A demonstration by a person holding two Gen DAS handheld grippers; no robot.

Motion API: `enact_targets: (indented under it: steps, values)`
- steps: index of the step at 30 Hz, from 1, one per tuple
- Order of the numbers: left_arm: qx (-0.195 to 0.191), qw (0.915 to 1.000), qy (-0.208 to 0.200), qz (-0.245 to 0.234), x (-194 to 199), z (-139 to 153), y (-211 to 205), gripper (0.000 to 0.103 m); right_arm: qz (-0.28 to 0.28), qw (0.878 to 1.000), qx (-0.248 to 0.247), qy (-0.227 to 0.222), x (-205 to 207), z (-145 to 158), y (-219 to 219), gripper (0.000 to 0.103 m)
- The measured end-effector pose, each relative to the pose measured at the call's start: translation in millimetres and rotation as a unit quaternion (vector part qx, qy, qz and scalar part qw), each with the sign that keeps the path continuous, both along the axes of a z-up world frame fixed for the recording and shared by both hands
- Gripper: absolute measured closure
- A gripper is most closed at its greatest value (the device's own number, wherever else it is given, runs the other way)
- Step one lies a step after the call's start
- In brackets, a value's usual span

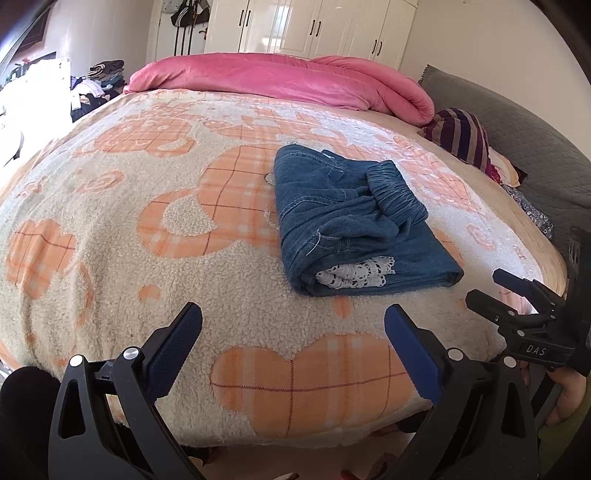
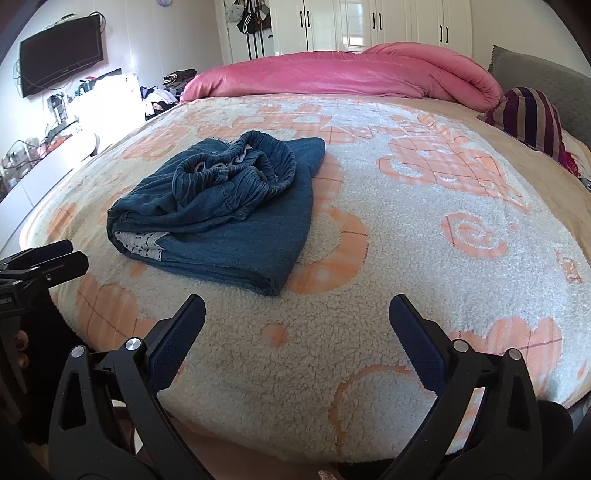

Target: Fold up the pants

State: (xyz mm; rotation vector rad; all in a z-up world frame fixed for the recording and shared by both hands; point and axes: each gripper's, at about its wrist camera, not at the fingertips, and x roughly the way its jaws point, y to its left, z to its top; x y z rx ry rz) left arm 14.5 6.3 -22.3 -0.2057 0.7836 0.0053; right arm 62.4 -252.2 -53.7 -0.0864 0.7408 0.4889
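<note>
— Down at the bottom of the left wrist frame: left gripper (image 1: 293, 325) gaping wide, blue pads (image 1: 173, 350) well apart, gripping nothing, hanging over the near edge of the fleece blanket (image 1: 110, 229).

— Same low spot in the right wrist frame: right gripper (image 2: 297, 315) spreading wide too, holding nothing, hovering above the blanket (image 2: 424, 258) with its orange heart pattern.

— Sitting above the left jaws, centre-right of the frame: pants (image 1: 351, 218), blue denim, lying folded into a compact bundle, white lace trim (image 1: 354, 275) peeking out at the near fold, elastic waistband bunching on top.

— Lying upper left of the right jaws in the other view: pants (image 2: 221, 214), apart from both fingers, waistband crumpling on top, lace showing at the left end.

— Poking in at the right edge of the left view: right gripper (image 1: 517, 299), black, marked "DAS", fingers parted.

— Edging in at the left border of the right view: left gripper (image 2: 44, 258), partly cut off.

— Stretching along the top, beyond the pants: pink duvet (image 1: 280, 79) rolling across the far side of the bed, striped cushion (image 1: 461, 136) resting at the right.

— Filling the top of the frame behind: white wardrobe (image 2: 388, 22); hanging at upper left, a dark television (image 2: 61, 51).
</note>
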Motion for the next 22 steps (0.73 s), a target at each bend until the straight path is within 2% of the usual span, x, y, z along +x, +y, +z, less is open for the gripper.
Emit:
enact_targets:
  steps: [3, 6, 10, 12, 15, 16, 19, 22]
  values:
    - [0.020, 0.9997, 0.003, 0.016, 1.8, 2.5, 2.5, 0.004, -0.004, 1.000, 0.002, 0.000, 2.4, 1.4, -4.4, 0.009]
    - [0.015, 0.9993, -0.005, 0.034, 3.9, 6.8, 16.5, 0.004, -0.017, 1.000, 0.009, -0.002, 9.3, 5.4, -15.5, 0.009]
    - [0.010, 0.9968, -0.011, 0.079, 20.8, 14.8, 61.9, 0.004, -0.058, 0.998, -0.002, -0.020, 40.4, 18.2, -48.2, 0.009]
    - [0.019, 0.9934, 0.016, 0.112, 43.2, 10.8, 100.3, 0.004, -0.089, 0.995, -0.013, -0.033, 63.0, 23.3, -71.4, 0.009]
    - [0.019, 0.9873, 0.049, 0.150, 70.7, 5.1, 156.6, 0.004, -0.173, 0.985, -0.017, -0.012, 118.6, 26.0, -129.8, 0.009]
    - [0.032, 0.9832, 0.056, 0.171, 82.0, 4.0, 180.6, 0.004, -0.196, 0.980, -0.019, -0.004, 140.0, 25.2, -150.3, 0.009]
    - [0.066, 0.9732, 0.068, 0.209, 109.6, 0.5, 233.0, 0.004, -0.278, 0.959, -0.043, 0.032, 200.8, 16.0, -206.2, 0.009]
    - [0.065, 0.9632, 0.081, 0.248, 132.6, -11.2, 279.8, 0.004, -0.331, 0.940, -0.038, 0.070, 252.2, 0.1, -250.3, 0.009]
